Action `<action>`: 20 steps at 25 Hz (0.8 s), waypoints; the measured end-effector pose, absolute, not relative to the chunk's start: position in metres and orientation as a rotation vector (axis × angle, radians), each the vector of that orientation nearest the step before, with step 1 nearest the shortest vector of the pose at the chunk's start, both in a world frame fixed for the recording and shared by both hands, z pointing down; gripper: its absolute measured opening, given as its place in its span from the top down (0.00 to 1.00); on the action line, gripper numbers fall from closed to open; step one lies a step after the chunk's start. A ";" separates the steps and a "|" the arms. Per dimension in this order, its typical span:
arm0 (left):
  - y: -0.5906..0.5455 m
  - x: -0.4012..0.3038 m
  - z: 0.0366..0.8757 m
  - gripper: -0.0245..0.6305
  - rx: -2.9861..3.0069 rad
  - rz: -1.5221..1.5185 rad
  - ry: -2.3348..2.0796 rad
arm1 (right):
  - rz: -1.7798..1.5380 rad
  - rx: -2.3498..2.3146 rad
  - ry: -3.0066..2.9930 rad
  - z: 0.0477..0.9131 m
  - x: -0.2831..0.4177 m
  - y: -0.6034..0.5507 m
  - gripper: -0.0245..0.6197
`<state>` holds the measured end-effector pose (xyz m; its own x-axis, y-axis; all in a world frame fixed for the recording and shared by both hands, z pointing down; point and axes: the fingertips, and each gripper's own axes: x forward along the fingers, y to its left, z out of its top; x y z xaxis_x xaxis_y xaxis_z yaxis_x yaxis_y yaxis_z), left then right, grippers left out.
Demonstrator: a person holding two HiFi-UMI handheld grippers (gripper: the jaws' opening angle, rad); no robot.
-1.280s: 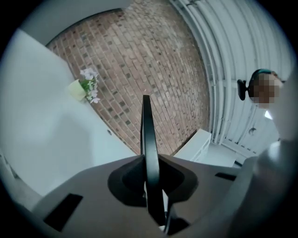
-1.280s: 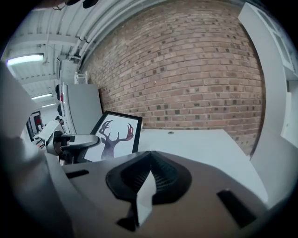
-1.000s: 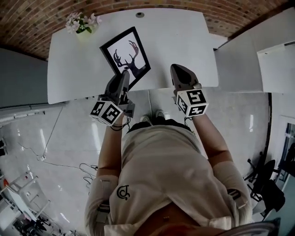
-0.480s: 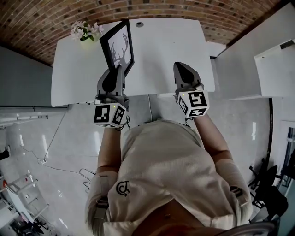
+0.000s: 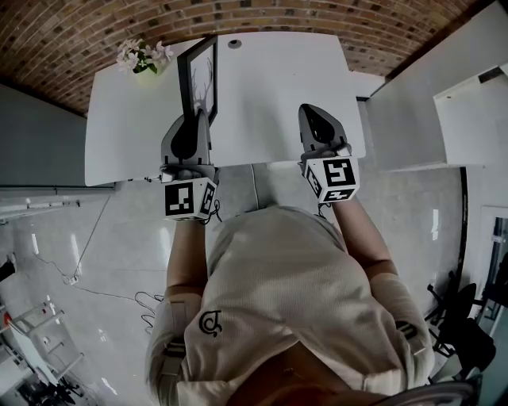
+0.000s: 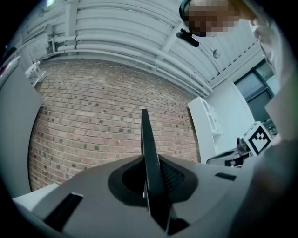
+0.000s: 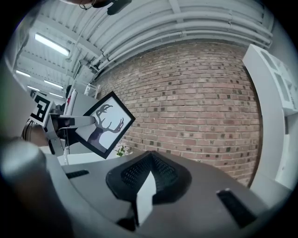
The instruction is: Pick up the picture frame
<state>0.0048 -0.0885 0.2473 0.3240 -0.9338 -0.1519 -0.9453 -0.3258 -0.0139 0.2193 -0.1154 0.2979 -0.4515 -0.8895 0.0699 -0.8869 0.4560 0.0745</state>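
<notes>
1. Black-edged frame (image 5: 200,73) held upright above white tabletop (image 5: 278,87), its edge clamped in left claw (image 5: 195,119).
2. Right claw (image 5: 311,115) closed, empty, apart from frame.
3. Flowers (image 5: 141,55) at tabletop's far left corner.

Red brick wall (image 5: 95,24) runs beyond both grippers, past the far edge of a white table (image 5: 278,79). The table lies below and ahead of the left gripper (image 5: 196,119) and right gripper (image 5: 313,112). White cabinets (image 5: 468,103) stand to the right of the right gripper. Grey panel (image 5: 36,135) is left of the left gripper. Behind both, glossy grey floor (image 5: 95,230) with loose cables (image 5: 147,300) (strong reflections). Overhead, white ribbed ceiling (image 6: 116,28) with strip lights (image 7: 51,44) lit.
</notes>
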 end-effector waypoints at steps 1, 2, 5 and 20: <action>-0.089 0.006 0.248 0.89 -2.476 0.175 1.760 | -0.052 1.586 -2.591 0.298 0.220 -0.114 0.95; -0.089 0.008 0.248 0.89 -2.478 0.173 1.758 | -0.060 1.586 -2.590 0.297 0.220 -0.114 0.95; -0.090 0.009 0.247 0.89 -2.478 0.168 1.753 | -0.068 1.580 -2.591 0.297 0.219 -0.113 0.95; -0.096 0.012 0.249 0.89 -2.473 0.171 1.753 | -0.045 1.564 -2.586 0.299 0.218 -0.120 0.96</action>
<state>0.0118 -0.0961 0.2493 0.3285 -0.9321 -0.1523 -0.9440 -0.3294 -0.0204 0.2180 -0.1198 0.2988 -0.4596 -0.8839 0.0863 -0.8804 0.4663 0.0867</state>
